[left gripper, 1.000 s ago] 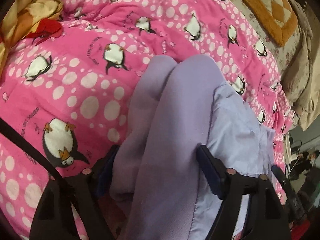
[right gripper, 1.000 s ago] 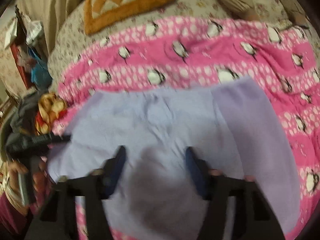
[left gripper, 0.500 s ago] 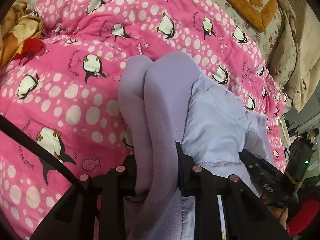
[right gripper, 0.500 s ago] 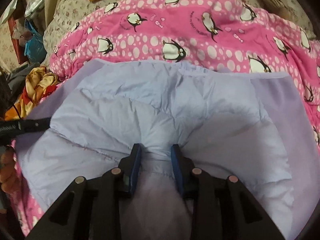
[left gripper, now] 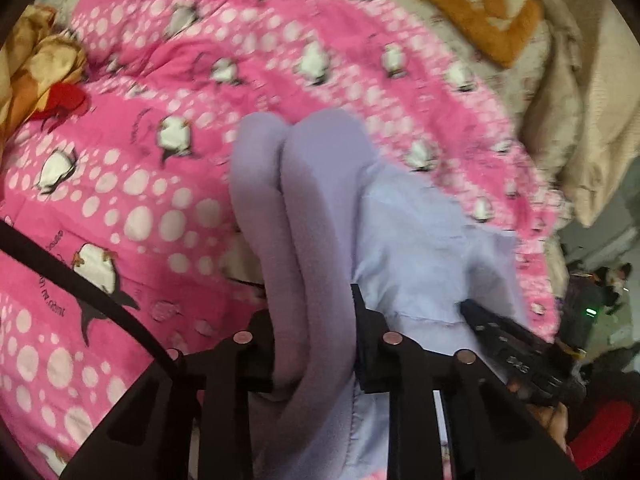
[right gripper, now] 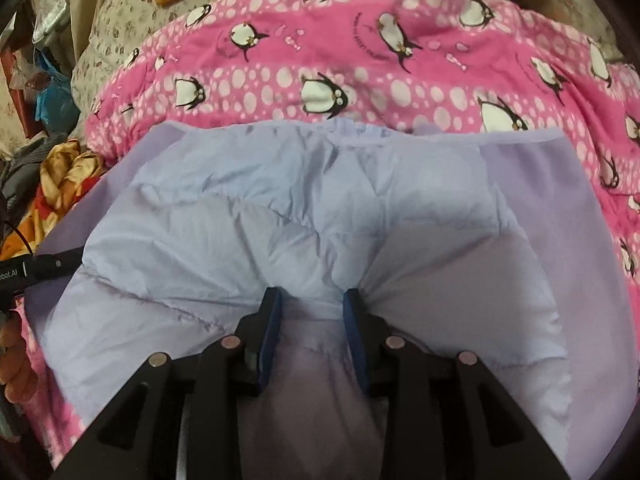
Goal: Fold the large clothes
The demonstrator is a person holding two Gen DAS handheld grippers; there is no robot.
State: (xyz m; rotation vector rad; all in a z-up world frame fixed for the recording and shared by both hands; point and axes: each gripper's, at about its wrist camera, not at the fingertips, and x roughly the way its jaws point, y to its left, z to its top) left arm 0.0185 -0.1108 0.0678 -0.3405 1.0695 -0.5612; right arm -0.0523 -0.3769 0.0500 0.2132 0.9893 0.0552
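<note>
A lilac padded garment [right gripper: 312, 208] with a fleece lining lies on a pink penguin blanket [right gripper: 360, 48]. My right gripper [right gripper: 312, 304] is shut on a bunch of its pale quilted fabric at the near edge. In the left wrist view my left gripper [left gripper: 312, 320] is shut on two thick folds of the fleece side of the garment [left gripper: 312, 184], which rise up between the jaws. The right gripper [left gripper: 516, 352] shows at the lower right of the left wrist view; the left gripper [right gripper: 40, 268] shows at the left edge of the right wrist view.
An orange checked cushion [left gripper: 472, 4] lies on the floral bed sheet [right gripper: 120, 20] beyond the blanket. A gold and red cloth [left gripper: 36, 68] is heaped at the left. Beige bedding [left gripper: 580, 92] is piled at the right edge.
Both grippers closed on the garment during the last second and still hold it. The left view has shifted slightly and is blurred; the garment bunches more at the right gripper.
</note>
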